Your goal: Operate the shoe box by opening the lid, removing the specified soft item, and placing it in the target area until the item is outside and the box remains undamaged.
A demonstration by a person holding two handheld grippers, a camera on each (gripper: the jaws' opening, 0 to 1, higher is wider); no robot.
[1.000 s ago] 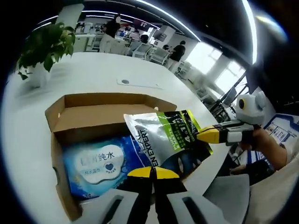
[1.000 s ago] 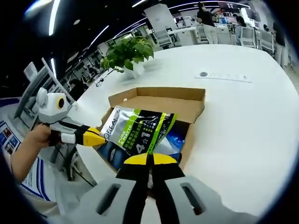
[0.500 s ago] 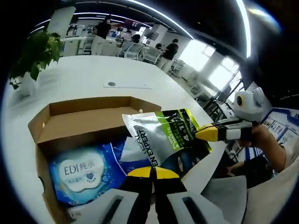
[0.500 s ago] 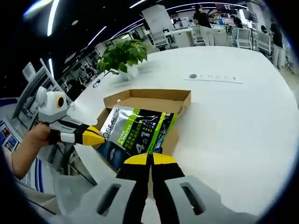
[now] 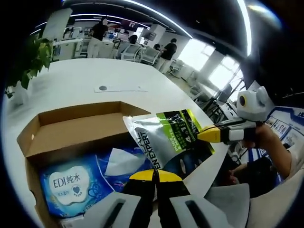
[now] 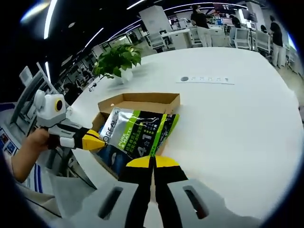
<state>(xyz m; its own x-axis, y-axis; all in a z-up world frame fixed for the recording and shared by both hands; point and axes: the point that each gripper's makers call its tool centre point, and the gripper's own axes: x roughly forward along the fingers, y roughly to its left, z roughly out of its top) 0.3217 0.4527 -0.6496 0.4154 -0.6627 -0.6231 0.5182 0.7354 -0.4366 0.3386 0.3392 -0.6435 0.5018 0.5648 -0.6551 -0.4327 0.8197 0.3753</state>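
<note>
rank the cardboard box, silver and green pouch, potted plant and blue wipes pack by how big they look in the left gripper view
1. cardboard box
2. silver and green pouch, though it is held nearer the camera
3. blue wipes pack, partly covered by the pouch, so only roughly
4. potted plant, far off and cut by the edge

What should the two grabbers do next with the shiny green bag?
Probably carry the green pouch sideways onto the bare white table. The left gripper and right gripper each pinch an edge, holding it above the open box.
</note>
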